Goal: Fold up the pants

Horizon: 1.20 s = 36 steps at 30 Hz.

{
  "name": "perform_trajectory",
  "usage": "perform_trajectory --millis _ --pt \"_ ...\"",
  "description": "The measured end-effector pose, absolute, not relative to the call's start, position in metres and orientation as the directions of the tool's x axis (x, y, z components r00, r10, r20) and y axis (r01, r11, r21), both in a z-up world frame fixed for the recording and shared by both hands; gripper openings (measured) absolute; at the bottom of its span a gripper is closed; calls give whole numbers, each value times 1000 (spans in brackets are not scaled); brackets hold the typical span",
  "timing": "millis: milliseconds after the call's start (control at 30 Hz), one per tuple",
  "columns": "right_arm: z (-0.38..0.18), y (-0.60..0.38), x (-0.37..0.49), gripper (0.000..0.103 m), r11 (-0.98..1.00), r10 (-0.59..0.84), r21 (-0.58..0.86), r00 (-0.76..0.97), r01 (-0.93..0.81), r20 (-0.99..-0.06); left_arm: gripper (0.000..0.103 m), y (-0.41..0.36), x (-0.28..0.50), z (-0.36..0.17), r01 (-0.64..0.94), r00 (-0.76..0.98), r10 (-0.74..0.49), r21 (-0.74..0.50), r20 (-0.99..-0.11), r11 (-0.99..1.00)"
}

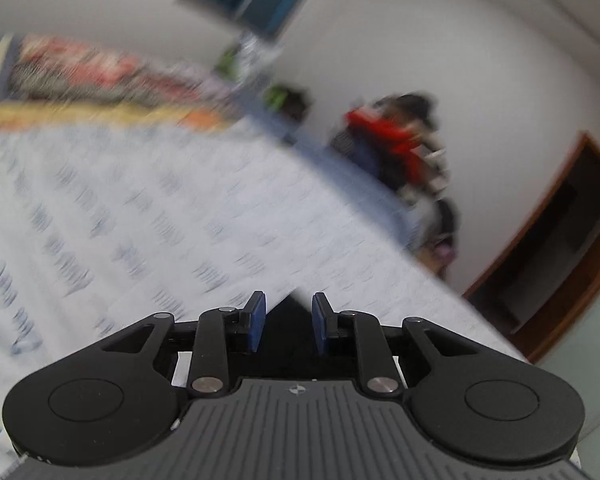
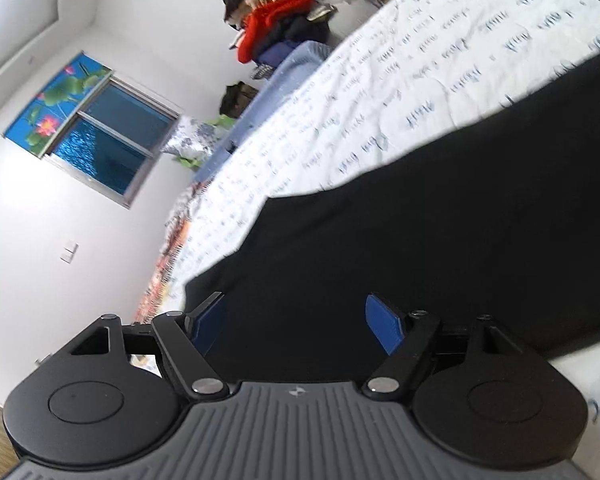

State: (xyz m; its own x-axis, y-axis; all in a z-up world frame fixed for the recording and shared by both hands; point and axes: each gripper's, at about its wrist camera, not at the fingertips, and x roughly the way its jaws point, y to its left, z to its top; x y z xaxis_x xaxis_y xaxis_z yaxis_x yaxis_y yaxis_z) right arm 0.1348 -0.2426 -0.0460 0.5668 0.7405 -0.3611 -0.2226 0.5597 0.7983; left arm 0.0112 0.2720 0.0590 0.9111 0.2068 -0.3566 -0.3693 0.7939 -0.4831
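Observation:
The black pants [image 2: 420, 216] lie flat on a white bedspread with blue script print [image 2: 420, 68]. My right gripper [image 2: 296, 326] is open, its blue pads wide apart just above the near edge of the pants, holding nothing. In the left wrist view, which is motion-blurred, my left gripper [image 1: 288, 322] is partly open with a narrow gap between the blue pads; a dark bit of the pants [image 1: 286, 332] shows in the gap, and I cannot tell if it is gripped. The bedspread [image 1: 140, 208] lies ahead of it.
A pile of clothes with a red garment [image 2: 276, 24] sits at the far end of the bed, also in the left wrist view [image 1: 392, 144]. A window [image 2: 100, 132] is in the white wall. A patterned pillow [image 2: 192, 140] lies by the bed's edge. A wooden door frame [image 1: 540, 240] stands right.

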Motion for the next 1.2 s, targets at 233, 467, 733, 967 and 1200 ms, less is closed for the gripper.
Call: perform_trajectory --millis 233,467,733,967,1200 --pt "-31 -179 231 77 366 859 899 460 -241 -226 63 196 109 48 -164 916 4 -368 -400 915" --pt "-73 -96 327 75 406 847 914 382 -17 -369 60 206 210 -28 -235 737 -13 -275 -675 932" --pt "-102 -106 323 24 469 808 883 395 20 -438 50 215 207 -40 -247 798 57 -239 -601 939" --pt "-80 -116 279 25 550 756 831 470 -79 -456 51 214 201 -32 -246 815 48 -270 -577 931" --pt "-95 -233 182 47 560 704 820 589 -118 -397 55 196 195 -20 -261 824 122 -179 -552 949"
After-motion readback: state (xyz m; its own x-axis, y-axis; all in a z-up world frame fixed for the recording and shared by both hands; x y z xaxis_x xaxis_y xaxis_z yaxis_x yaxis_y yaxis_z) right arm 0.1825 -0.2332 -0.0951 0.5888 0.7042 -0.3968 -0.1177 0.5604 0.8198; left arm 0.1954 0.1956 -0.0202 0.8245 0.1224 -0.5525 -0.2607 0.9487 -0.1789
